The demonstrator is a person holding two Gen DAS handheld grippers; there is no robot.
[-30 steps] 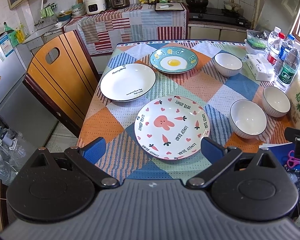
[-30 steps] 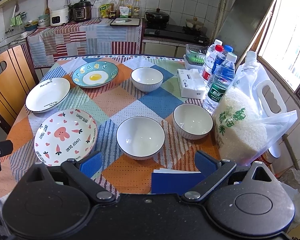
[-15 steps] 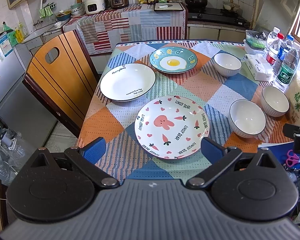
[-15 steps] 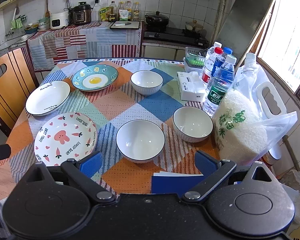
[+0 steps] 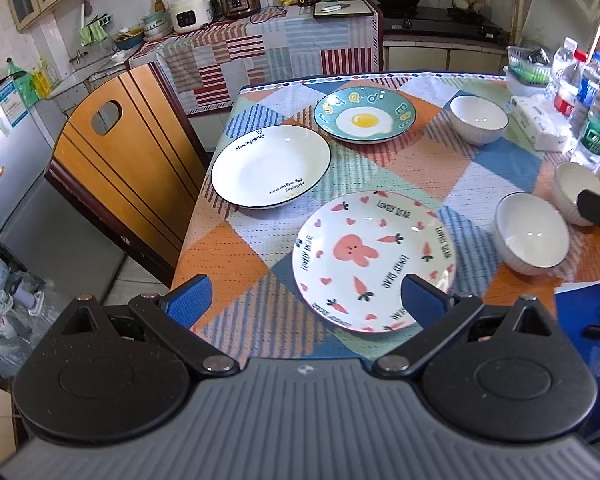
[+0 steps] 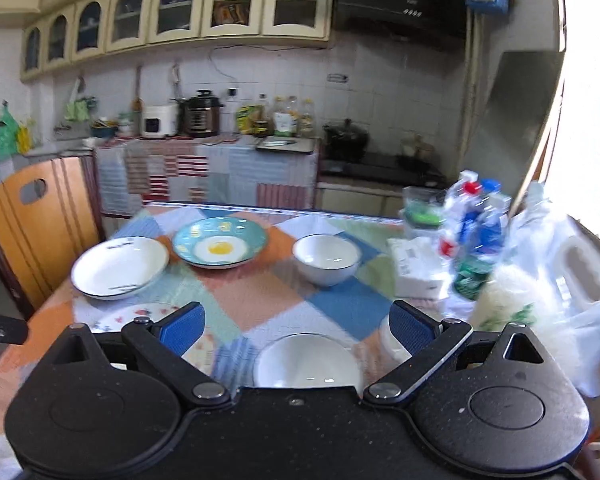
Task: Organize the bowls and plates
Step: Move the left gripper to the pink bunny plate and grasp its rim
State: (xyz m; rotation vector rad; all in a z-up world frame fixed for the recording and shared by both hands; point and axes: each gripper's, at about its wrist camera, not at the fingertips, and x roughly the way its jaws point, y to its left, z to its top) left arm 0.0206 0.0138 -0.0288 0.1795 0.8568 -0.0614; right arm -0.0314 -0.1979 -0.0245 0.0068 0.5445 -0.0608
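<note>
Three plates lie on the patchwork tablecloth (image 5: 380, 168): a rabbit plate (image 5: 374, 254) nearest me, a white plate (image 5: 271, 166) at the left, a teal egg plate (image 5: 364, 117) at the back. Three white bowls stand to the right: near (image 5: 532, 238), far right (image 5: 572, 188), back (image 5: 478, 118). My left gripper (image 5: 306, 300) is open and empty above the table's near edge, its right finger over the rabbit plate's rim. My right gripper (image 6: 296, 326) is open and empty just above the near bowl (image 6: 306, 362). The egg plate (image 6: 219, 241), white plate (image 6: 119, 266) and back bowl (image 6: 326, 258) lie beyond it.
A wooden chair (image 5: 112, 160) stands against the table's left side. Water bottles (image 5: 588, 108), a tissue pack (image 5: 540, 124) and a bag of rice (image 6: 512, 304) crowd the right edge. A blue folder (image 5: 584, 312) lies at the near right corner.
The right gripper has moved forward and tilted up, so the near bowl now sits right under its fingers. The left gripper has shifted left, and the rabbit plate now lies toward its right finger.
</note>
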